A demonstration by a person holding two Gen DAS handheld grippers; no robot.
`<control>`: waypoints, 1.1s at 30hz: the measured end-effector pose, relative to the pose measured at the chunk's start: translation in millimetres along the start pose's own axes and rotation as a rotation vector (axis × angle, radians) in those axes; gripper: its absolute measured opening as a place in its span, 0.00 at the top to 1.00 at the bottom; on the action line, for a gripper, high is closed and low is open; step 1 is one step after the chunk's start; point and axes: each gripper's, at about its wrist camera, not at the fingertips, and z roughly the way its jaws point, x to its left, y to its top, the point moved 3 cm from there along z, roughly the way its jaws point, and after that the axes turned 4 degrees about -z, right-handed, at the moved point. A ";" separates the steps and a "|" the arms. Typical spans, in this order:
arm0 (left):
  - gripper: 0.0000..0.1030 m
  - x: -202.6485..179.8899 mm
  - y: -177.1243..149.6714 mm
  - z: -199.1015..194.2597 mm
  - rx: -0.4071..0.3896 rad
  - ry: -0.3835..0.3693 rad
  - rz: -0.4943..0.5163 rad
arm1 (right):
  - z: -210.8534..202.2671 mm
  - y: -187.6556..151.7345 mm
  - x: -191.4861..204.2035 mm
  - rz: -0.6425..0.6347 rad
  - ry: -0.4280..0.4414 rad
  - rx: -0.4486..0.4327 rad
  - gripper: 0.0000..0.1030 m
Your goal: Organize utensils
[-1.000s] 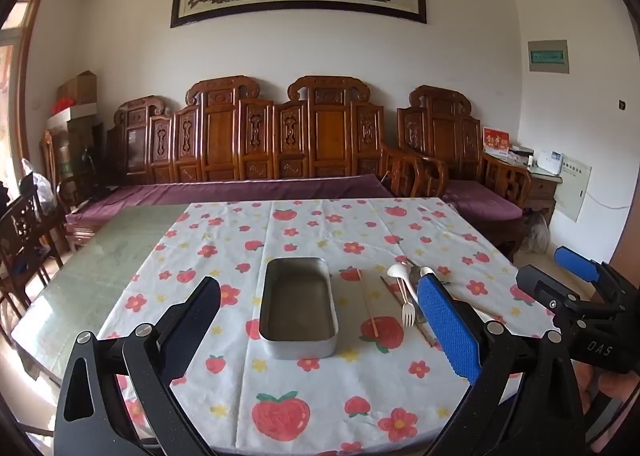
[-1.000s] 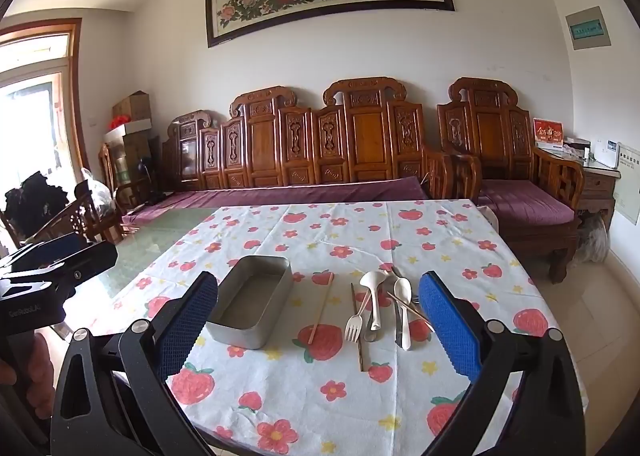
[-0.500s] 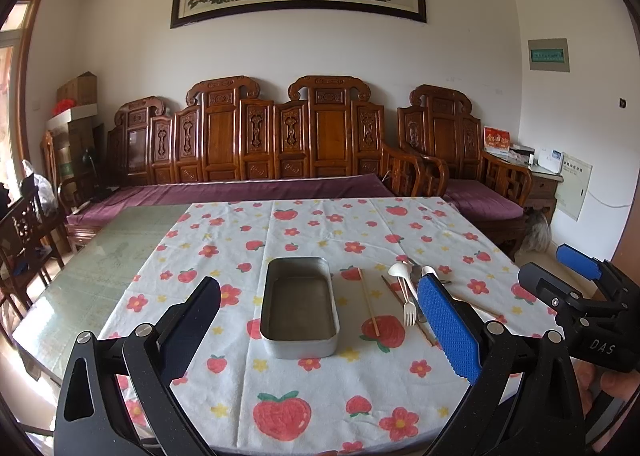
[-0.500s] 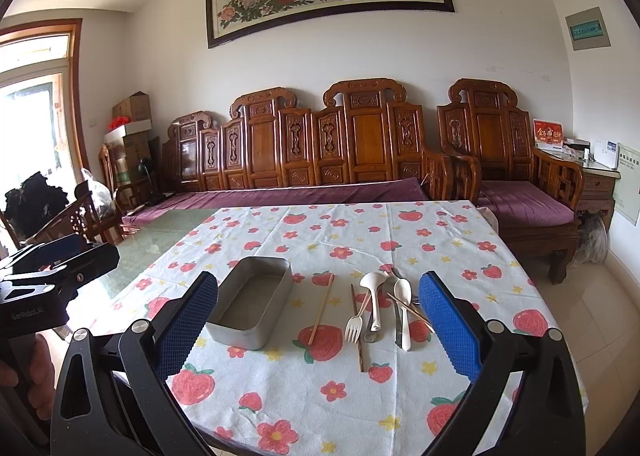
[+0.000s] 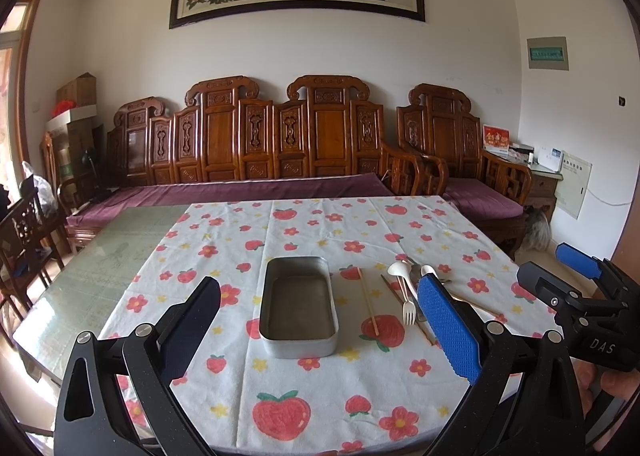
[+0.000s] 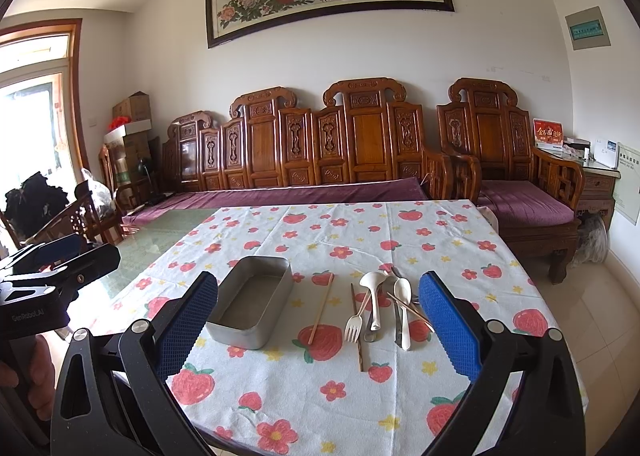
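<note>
Almost nothing has changed over the last second — both grippers hover short of the table's near edge, jaws wide and empty. The metal tin (image 5: 298,306) sits mid-table with nothing in it, the lone chopstick (image 6: 321,308) beside it, and the fork (image 6: 354,326) and spoons (image 6: 402,306) piled toward the right edge. The sorting has not started.

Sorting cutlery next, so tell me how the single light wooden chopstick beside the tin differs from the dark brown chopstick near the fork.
The light wooden chopstick is pale tan; the dark brown chopstick is far darker. The light one lies alone on the cloth nearest the rectangular metal tin; the dark one lies in the utensil cluster, crossing the white plastic fork. Both lie flat, outside the tin.
</note>
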 end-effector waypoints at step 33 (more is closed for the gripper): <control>0.08 -6.8 0.3 -1.9 -0.006 -0.003 0.003 | -1.6 1.2 0.9 0.001 0.001 -0.001 0.02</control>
